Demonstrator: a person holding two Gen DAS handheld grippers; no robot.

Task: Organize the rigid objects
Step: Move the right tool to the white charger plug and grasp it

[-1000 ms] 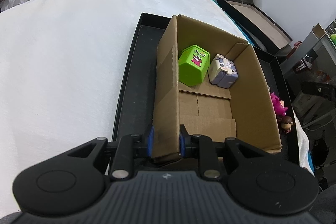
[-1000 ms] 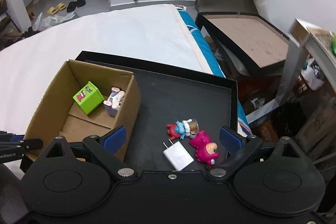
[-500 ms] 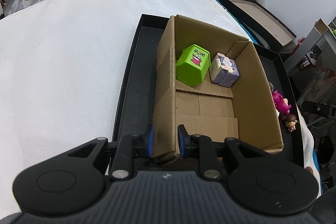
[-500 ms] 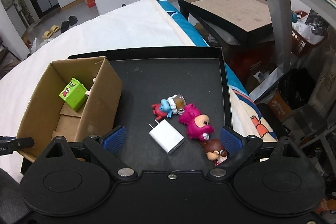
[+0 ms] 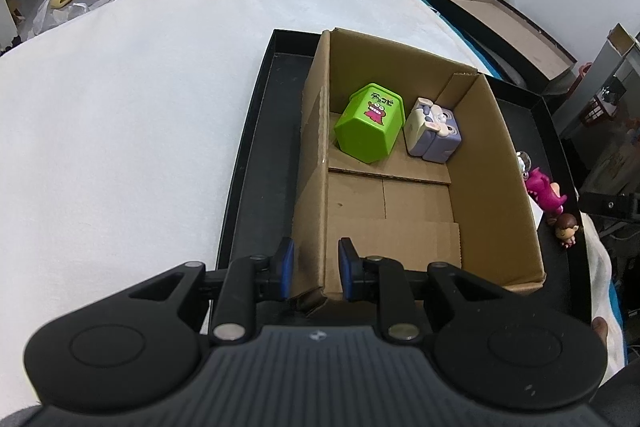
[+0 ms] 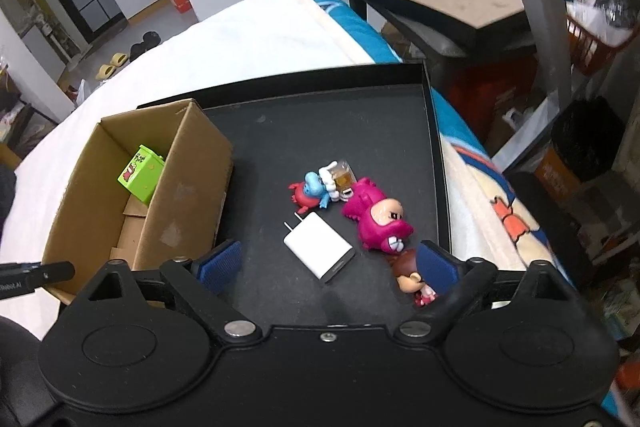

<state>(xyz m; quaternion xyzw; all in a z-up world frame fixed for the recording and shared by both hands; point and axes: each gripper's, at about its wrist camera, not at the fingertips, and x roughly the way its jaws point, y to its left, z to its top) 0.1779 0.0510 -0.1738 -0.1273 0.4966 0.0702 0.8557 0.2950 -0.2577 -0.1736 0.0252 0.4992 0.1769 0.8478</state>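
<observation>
One cardboard box [image 5: 416,187] sits in one black tray [image 5: 256,163], filling the centre of the left wrist view, with two toys at its far end: a green block [image 5: 370,123] to the left and a lilac block [image 5: 434,131] just beside it to the right. At lower centre the left gripper [image 5: 316,273] is clamped on the box's near left wall, one pad on each side. In the right wrist view four loose things lie mid-frame on the tray: a blue-and-red figure [image 6: 316,189], a white charger [image 6: 320,247], a magenta figure [image 6: 378,221] and a brown-haired figure [image 6: 412,277]. The right gripper [image 6: 330,265] has its jaws wide and closing around the charger; whether the right pad touches the brown-haired figure is unclear.
</observation>
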